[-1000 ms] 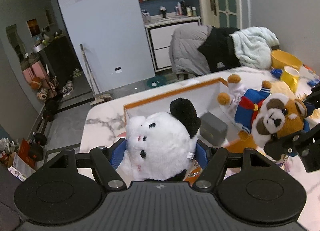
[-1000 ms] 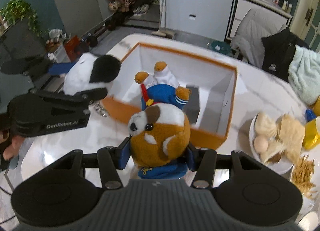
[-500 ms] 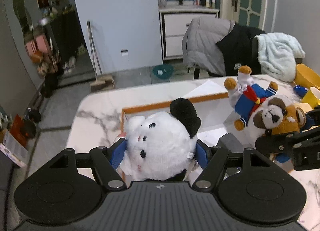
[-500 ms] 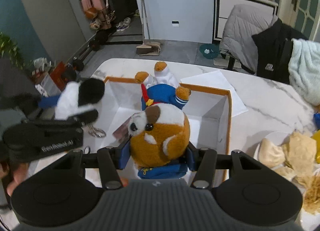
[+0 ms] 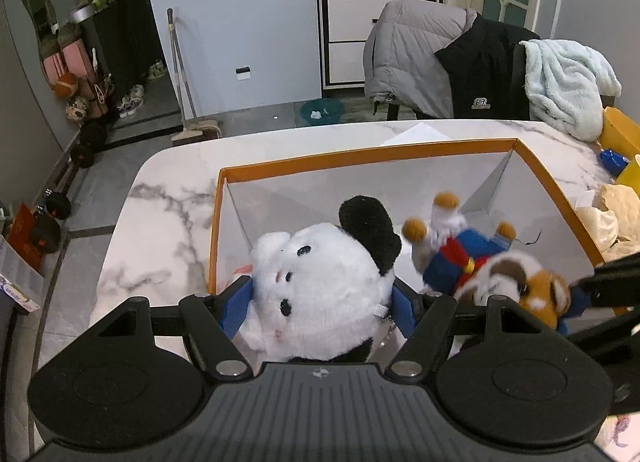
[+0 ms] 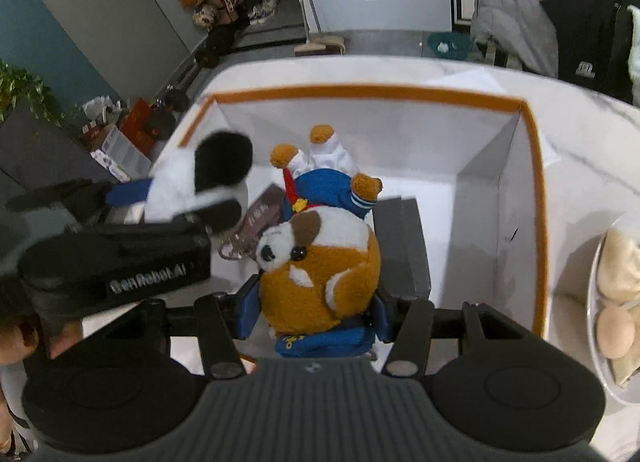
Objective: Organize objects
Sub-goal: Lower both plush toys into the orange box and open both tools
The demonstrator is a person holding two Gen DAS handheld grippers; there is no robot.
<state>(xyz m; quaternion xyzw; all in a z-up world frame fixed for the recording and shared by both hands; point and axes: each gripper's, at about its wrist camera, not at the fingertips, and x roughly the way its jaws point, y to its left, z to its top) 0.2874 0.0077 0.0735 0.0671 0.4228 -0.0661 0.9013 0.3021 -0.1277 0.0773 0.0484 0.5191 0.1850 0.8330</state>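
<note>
Two plush toys, one box. Left gripper (image 5: 322, 304) clamps the white plush with a black ear (image 5: 320, 294); right gripper (image 6: 314, 312) clamps the brown-and-white plush dog in blue clothes (image 6: 320, 258). Both hang inside the orange-rimmed white box (image 6: 536, 190) on the marble table (image 5: 168, 222).

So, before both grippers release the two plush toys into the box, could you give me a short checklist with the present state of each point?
1. Left gripper clamps white plush panda with black ear: ok.
2. Right gripper clamps brown-and-white plush dog in blue sailor suit: ok.
3. Both toys over the orange-rimmed white cardboard box: ok.
4. Box floor free beneath: not ok, a grey flat box and a brown packet lie there.
5. Toys touching the floor: cannot tell.
</note>
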